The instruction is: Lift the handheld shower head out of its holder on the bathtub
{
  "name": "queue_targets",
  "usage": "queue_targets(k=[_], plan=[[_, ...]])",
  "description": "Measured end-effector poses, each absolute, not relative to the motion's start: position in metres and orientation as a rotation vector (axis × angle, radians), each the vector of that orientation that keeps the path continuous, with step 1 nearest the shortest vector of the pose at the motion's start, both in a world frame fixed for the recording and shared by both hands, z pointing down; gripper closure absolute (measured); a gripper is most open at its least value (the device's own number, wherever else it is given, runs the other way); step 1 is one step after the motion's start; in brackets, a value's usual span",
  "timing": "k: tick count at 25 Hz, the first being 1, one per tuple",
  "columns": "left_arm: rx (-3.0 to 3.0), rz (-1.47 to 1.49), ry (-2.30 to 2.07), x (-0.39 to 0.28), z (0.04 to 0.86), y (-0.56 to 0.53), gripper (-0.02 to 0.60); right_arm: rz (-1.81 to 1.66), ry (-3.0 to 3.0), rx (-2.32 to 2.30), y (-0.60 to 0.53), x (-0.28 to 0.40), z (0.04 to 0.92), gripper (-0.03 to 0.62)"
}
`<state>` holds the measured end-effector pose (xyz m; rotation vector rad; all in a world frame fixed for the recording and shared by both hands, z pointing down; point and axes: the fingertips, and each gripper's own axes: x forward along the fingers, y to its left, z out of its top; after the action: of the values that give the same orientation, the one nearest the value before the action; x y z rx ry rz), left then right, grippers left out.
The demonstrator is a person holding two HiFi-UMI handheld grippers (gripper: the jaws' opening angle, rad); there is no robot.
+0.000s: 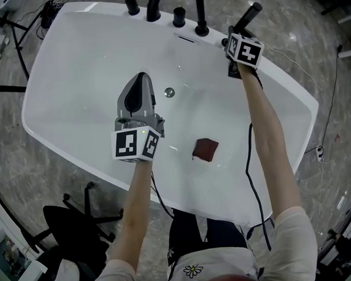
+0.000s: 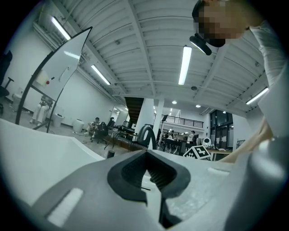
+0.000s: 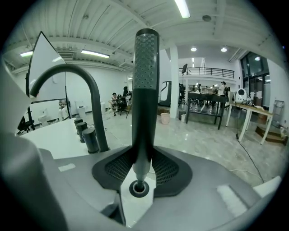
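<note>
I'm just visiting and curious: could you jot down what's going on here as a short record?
setting: white bathtub, black faucet at its far rim
left tool: closed, empty, over the tub
right tool: closed on the handheld shower head
its state: upright, base seated in its holder
in the tub: dark red cloth

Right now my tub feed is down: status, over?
Left claw shut, empty. Right claw closed on shower head, seated in holder. Faucet apart at left.
</note>
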<state>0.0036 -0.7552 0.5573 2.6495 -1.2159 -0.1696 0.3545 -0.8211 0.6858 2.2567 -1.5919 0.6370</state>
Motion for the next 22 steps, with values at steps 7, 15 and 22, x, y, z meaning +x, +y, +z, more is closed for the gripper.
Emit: queue_targets(k=[7,15,22], plan=[[2.730,-0.221,-1.230,0.006,0.479,-0.745,0.581,0.506,-1.642,2.324,-0.820,0.357,0.571,0.444],[2.862,-0.341,-1.251,0.009,0.323,-0.705,0.581,0.217,-1.836,2.386,-0.769,0.331,0.373,0.444],[2.904,-0.446,-1.242,0.007,0.237,-0.619,0.580,-0.115,-1.983,2.352,-0.665,0.277,0.229,0.444]])
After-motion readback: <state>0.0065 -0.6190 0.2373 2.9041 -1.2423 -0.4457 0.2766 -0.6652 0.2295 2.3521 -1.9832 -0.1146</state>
